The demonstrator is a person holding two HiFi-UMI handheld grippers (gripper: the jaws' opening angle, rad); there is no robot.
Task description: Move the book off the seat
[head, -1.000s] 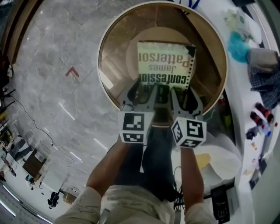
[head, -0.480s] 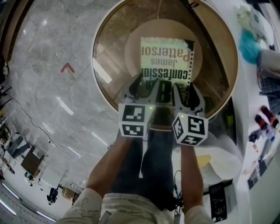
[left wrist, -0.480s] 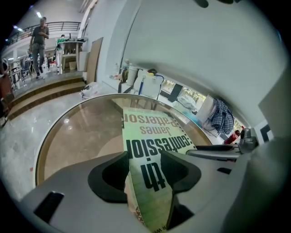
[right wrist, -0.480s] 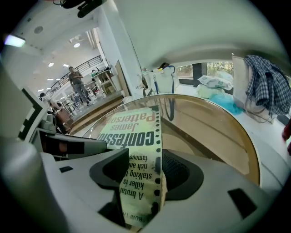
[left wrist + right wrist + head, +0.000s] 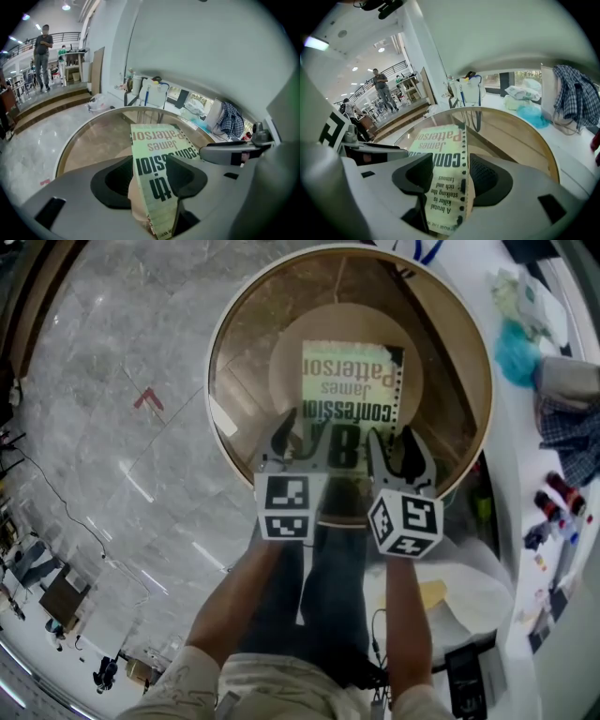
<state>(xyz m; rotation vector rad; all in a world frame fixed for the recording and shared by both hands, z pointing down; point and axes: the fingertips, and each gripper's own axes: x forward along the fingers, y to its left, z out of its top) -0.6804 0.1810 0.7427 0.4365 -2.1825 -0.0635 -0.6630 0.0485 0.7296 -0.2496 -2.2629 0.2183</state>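
The book (image 5: 352, 390) was gripped along its near edge, the left gripper (image 5: 302, 437) closed on the seven o'clock corner and the right gripper (image 5: 397, 448) closed on the five o'clock corner. It was seen over the pale round seat (image 5: 286, 371) inside a wood-rimmed ring (image 5: 214, 371) (resting or lifted could not be told). The removal step was judged in hand. A level lift, then a carry towards the white worktop (image 5: 511, 474) at three o'clock, would be called for.
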